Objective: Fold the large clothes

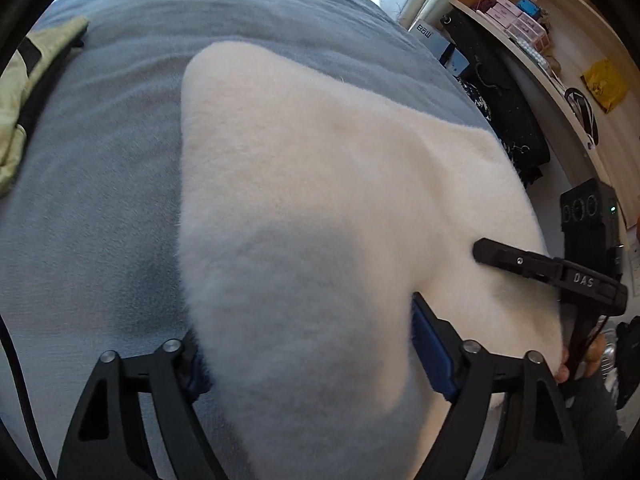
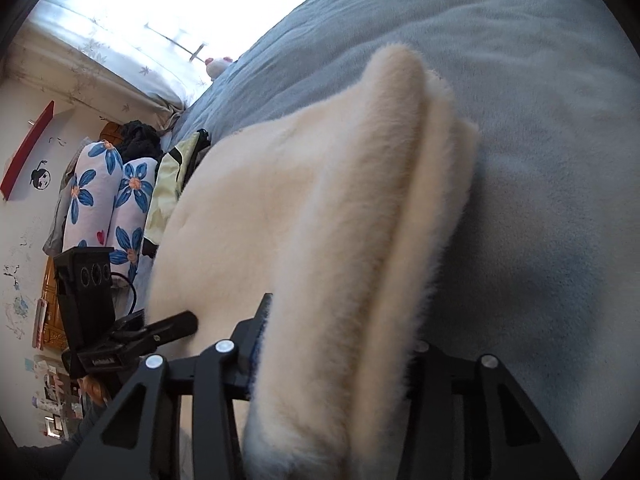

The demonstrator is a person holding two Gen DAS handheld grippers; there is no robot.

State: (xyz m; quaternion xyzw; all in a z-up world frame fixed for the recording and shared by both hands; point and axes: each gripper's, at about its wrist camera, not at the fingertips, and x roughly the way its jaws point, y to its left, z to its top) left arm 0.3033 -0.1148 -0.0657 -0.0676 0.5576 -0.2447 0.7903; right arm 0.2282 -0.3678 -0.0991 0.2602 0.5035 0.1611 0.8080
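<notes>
White fleece (image 1: 304, 184), a thick fuzzy garment, lies on a blue blanket (image 1: 100, 184) that covers the bed. In the right wrist view the fleece (image 2: 280, 220) shows at least 3 stacked layers along its right edge, with the upper fold standing as a raised ridge.

Left gripper (image 1: 308, 344): its 2 fingers sit on either side of a thick fold at the near end of the fleece, blue pads against the pile, jaws fairly wide yet filled by the fabric, so it holds the fleece. Right gripper (image 2: 336, 344): it straddles the layered edge in the same way; the left finger presses the fleece, the right finger is mostly hidden behind it, and the fabric fills the gap between them.

Each view shows the other gripper reaching in from the side, its tip touching the fleece surface.

Surroundings: a pale green garment (image 1: 28, 92) lies on the blanket at the far left; a shelf (image 1: 560, 40) with small boxes stands beside the bed; floral pillows (image 2: 108, 200) and a bright window (image 2: 180, 8) lie beyond.
</notes>
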